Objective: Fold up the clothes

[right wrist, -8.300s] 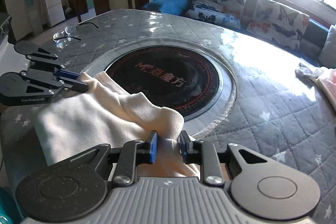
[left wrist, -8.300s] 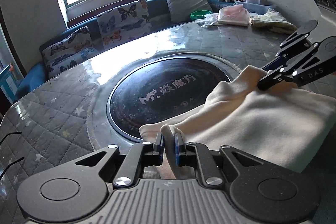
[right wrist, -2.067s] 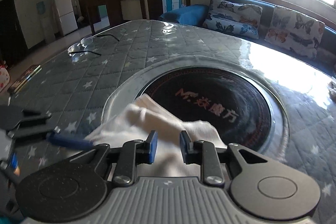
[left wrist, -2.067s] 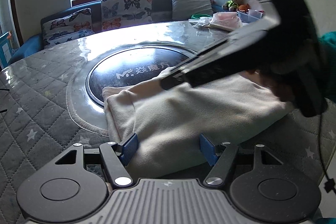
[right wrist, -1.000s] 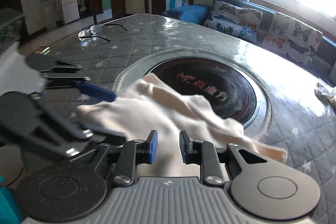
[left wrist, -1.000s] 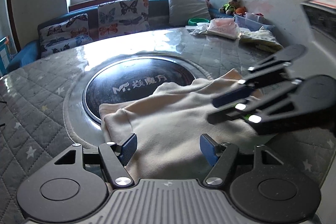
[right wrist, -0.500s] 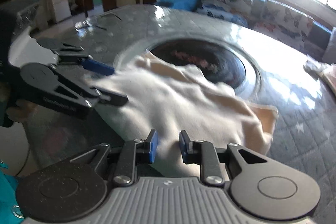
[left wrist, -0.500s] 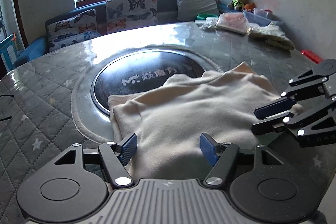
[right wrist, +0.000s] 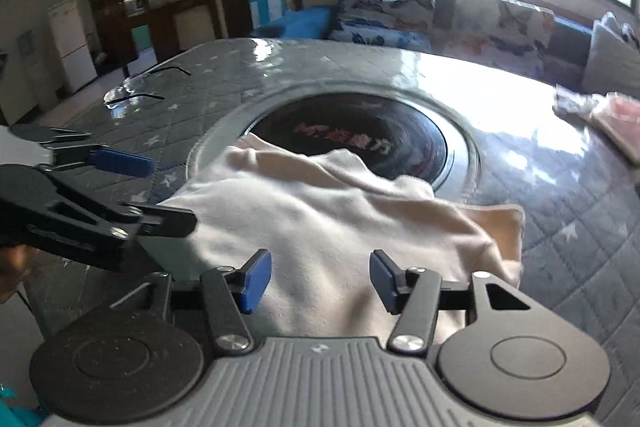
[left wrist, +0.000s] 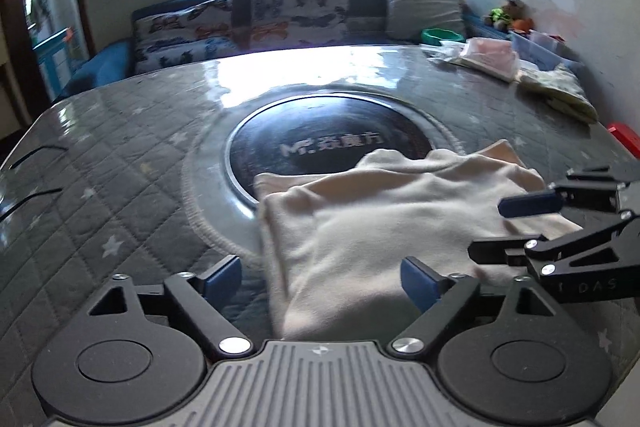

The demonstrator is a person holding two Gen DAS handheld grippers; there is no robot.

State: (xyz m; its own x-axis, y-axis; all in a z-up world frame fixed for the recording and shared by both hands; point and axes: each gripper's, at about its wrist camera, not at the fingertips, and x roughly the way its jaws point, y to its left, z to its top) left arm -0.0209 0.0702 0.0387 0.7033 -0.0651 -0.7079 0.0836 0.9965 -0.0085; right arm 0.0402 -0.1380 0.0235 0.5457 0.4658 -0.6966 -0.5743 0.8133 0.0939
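Both tongs hang with their jaws spread wide and nothing between them. The left tongs (left wrist: 320,281) sit at the near-left corner of the garment, the right tongs (right wrist: 318,279) over its near edge on the other side; in each view the other pair shows off to the side, also gaping and holding nothing.

The cream garment (left wrist: 372,223) lies folded into a thick, roughly square bundle on the desk (left wrist: 120,187), its far edge lapping over the dark round inset (left wrist: 328,131) in the middle. It looks like soft fleece: light, limp, likely to sag and slide apart if lifted by a single layer. My guess is the safest hold is at the corners along the near edge, pinching all the layers together so the fold stays put. The far right corner (right wrist: 500,223) has loose layers peeking out and may want tidying.

The desk's glossy cover looks slick, so the bundle should drag easily. There is plenty of open surface to the left and beyond the inset. A pair of glasses (right wrist: 136,91) lies well away on the far left, and other folded clothes (left wrist: 492,55) sit far off on the right. The near desk edge is just below the bundle, so pulling it closer risks spilling it off.
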